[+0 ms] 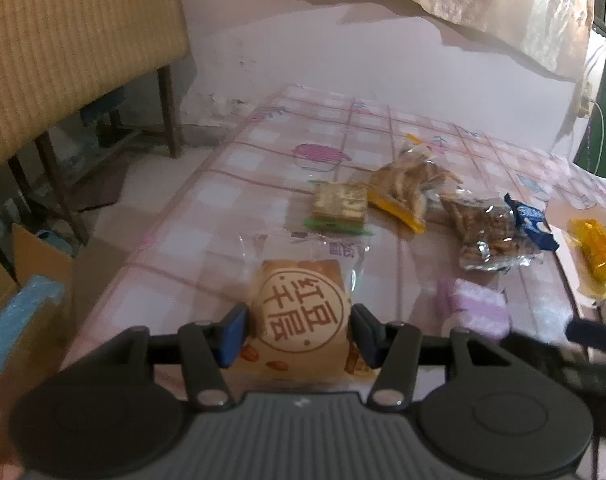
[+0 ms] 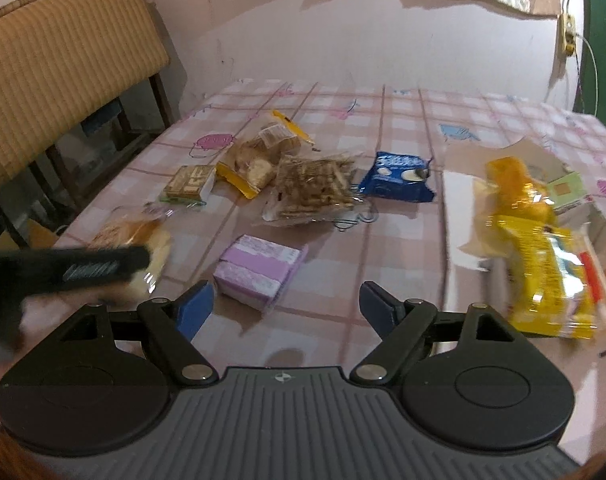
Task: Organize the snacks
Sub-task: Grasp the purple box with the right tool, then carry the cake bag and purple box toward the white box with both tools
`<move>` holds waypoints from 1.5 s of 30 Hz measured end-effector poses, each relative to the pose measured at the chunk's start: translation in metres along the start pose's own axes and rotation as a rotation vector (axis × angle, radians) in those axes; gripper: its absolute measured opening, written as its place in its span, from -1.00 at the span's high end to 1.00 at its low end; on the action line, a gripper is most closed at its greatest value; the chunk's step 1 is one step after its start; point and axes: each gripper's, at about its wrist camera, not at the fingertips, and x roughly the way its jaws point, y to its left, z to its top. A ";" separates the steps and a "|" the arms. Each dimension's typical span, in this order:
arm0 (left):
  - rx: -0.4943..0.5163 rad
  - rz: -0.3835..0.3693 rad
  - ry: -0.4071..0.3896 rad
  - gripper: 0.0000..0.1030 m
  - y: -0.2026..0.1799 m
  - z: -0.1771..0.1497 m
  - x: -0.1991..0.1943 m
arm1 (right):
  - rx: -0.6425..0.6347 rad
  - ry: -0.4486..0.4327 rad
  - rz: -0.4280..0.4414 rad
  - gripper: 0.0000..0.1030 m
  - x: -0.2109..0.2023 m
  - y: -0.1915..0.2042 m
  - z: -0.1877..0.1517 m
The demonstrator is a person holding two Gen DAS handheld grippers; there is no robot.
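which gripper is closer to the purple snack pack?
Right. The right gripper is open just short of the purple pack; the left gripper sits around the round pastry, off to its side.

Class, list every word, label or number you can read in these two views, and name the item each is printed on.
"红豆千层", in a round stamp on the pastry packet between the left gripper fingers.
Print on the blue packet, purple box, yellow bag and green-edged biscuit pack: too blurred to read.

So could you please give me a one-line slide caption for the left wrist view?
Left gripper closes around a wrapped pastry on the checked table, other snacks beyond.
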 end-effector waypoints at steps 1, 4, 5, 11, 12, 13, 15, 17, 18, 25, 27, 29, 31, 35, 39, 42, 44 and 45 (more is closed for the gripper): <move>0.008 0.000 -0.001 -0.07 0.001 -0.001 0.000 | 0.010 0.009 0.003 -0.96 0.006 0.002 0.002; 0.008 -0.001 0.002 -0.20 0.001 0.001 0.005 | 0.038 0.027 0.003 -0.96 0.022 0.008 0.007; 0.002 -0.002 0.006 -0.28 0.001 0.000 0.008 | 0.044 0.032 -0.001 -0.96 0.026 0.010 0.009; -0.040 -0.020 0.004 -0.28 0.005 -0.001 0.018 | 0.045 0.071 -0.036 -0.45 0.048 0.020 0.013; -0.025 -0.014 -0.003 -0.27 0.002 -0.002 0.018 | 0.040 0.081 -0.033 -0.34 0.051 0.022 0.012; -0.013 -0.008 -0.010 -0.26 0.000 -0.003 0.017 | 0.030 0.077 -0.040 -0.26 0.052 0.025 0.011; -0.007 -0.006 -0.020 -0.24 -0.002 -0.004 0.015 | -0.014 0.065 -0.061 -0.20 0.052 0.031 0.009; -0.021 -0.024 -0.019 -0.22 0.000 -0.004 0.013 | -0.019 0.058 -0.052 -0.19 0.049 0.032 0.006; -0.023 -0.028 -0.022 -0.19 -0.001 -0.005 0.011 | -0.017 0.060 -0.047 -0.19 0.047 0.030 0.006; -0.015 -0.025 -0.071 -0.18 -0.005 -0.008 -0.013 | -0.035 0.019 -0.038 -0.19 0.013 0.020 0.004; -0.028 -0.041 -0.076 -0.18 -0.006 -0.010 -0.022 | -0.037 0.005 -0.036 -0.19 0.002 0.016 0.004; -0.016 -0.035 -0.090 -0.18 -0.010 -0.012 -0.032 | -0.044 -0.008 -0.038 -0.19 -0.006 0.014 0.002; -0.008 -0.037 -0.101 -0.17 -0.013 -0.014 -0.042 | -0.054 -0.025 -0.040 -0.19 -0.014 0.012 0.001; 0.007 -0.031 -0.113 -0.17 -0.020 -0.017 -0.059 | -0.066 -0.054 -0.040 -0.19 -0.036 0.013 0.001; 0.016 -0.026 -0.125 -0.17 -0.026 -0.020 -0.075 | -0.071 -0.080 -0.042 -0.19 -0.054 0.010 0.000; 0.024 -0.030 -0.140 -0.17 -0.032 -0.020 -0.088 | -0.062 -0.092 -0.043 -0.19 -0.068 0.004 -0.002; 0.028 -0.036 -0.147 -0.17 -0.036 -0.022 -0.096 | -0.057 -0.102 -0.047 -0.19 -0.077 0.000 -0.004; 0.031 -0.039 -0.151 -0.17 -0.038 -0.023 -0.099 | -0.054 -0.107 -0.048 -0.19 -0.082 -0.001 -0.006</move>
